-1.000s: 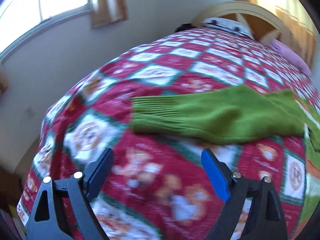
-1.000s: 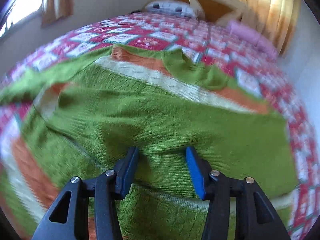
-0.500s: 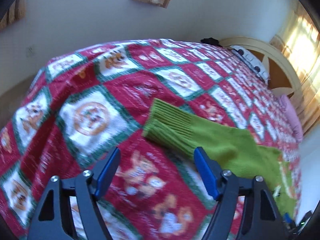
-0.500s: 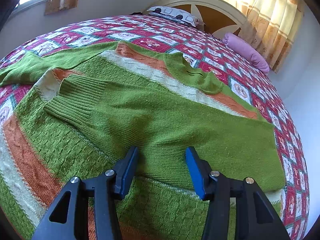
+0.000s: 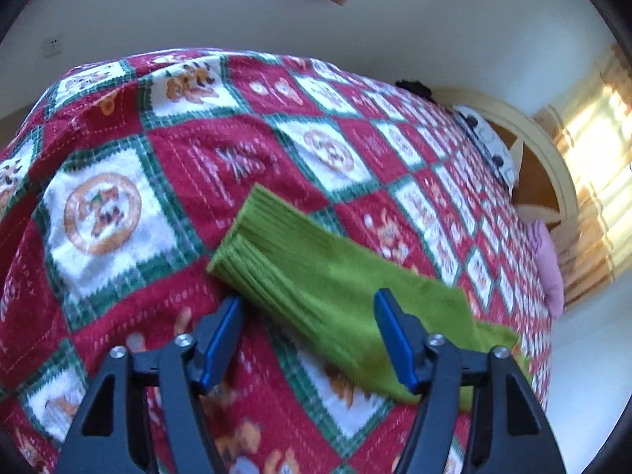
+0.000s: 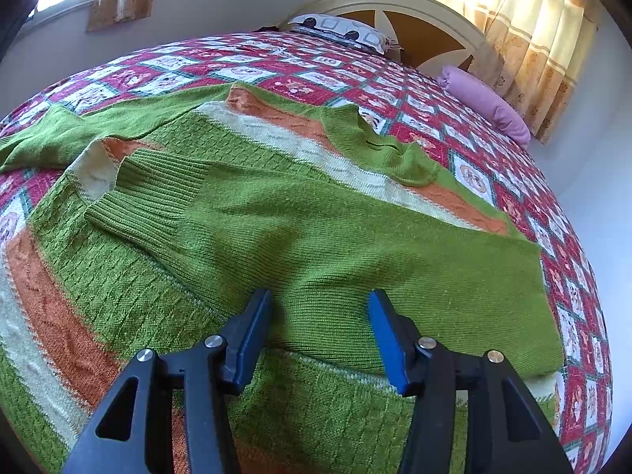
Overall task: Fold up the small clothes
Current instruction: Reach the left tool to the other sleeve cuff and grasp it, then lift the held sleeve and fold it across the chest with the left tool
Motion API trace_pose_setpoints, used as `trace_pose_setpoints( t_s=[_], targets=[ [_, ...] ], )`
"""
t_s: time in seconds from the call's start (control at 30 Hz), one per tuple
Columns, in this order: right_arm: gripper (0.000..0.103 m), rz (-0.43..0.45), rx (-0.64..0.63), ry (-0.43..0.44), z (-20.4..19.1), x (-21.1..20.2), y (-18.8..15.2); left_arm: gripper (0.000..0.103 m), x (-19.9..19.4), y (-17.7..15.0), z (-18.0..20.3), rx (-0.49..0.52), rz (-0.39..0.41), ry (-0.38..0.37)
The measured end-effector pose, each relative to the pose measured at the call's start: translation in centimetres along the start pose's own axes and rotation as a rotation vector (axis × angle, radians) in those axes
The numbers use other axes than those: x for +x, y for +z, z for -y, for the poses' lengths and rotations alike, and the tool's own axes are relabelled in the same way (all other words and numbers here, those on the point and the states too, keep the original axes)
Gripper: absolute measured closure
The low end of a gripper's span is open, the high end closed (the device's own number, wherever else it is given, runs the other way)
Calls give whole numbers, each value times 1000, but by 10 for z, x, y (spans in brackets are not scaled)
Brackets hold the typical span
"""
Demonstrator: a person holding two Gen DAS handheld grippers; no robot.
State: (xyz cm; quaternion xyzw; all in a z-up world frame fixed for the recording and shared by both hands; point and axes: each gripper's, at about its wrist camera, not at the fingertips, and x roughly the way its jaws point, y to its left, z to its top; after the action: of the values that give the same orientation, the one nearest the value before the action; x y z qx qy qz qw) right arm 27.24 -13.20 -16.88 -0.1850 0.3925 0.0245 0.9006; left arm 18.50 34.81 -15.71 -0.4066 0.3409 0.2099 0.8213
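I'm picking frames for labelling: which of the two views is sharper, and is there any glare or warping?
Right wrist view: sharp, the sweater knit is crisp; sunlit curtains are bright. Left wrist view: softer, the sleeve and quilt look smeared; glare at the right edge. Both show fisheye bulging and dark corners.

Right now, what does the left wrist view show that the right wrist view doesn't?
Only the left wrist view shows the left gripper, closing around the outstretched sleeve's ribbed cuff, not yet pinching it. Only the right wrist view shows the right gripper, the sweater's striped body, its collar and the sleeve already folded across. Both show the red quilt, headboard and purple pillow.
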Motion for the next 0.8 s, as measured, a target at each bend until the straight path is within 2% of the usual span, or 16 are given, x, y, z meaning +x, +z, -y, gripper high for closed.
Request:
trace_pose_setpoints(
  t_s=[0.07,0.1,0.13,0.17,0.2,0.53,0.8],
  targets=[
    [50,1,-1,-2,0,0,0,53,5,7,-4,-1,15,1],
    [50,1,-1,-2,0,0,0,65,6,9,-6,8,19,10],
    [50,1,0,-2,0,0,0,72,7,11,-8,16,23,13],
    [50,1,0,-2,0,0,0,88,7,11,-9,22,24,16],
    [49,1,0,-2,0,0,0,93,7,12,-10,27,21,16],
    [47,-1,9,-9,1,2,1,97,-28,9,8,127,103,-19],
    [46,-6,43,21,6,2,3,97,-80,13,56,206,172,-131]
  ],
)
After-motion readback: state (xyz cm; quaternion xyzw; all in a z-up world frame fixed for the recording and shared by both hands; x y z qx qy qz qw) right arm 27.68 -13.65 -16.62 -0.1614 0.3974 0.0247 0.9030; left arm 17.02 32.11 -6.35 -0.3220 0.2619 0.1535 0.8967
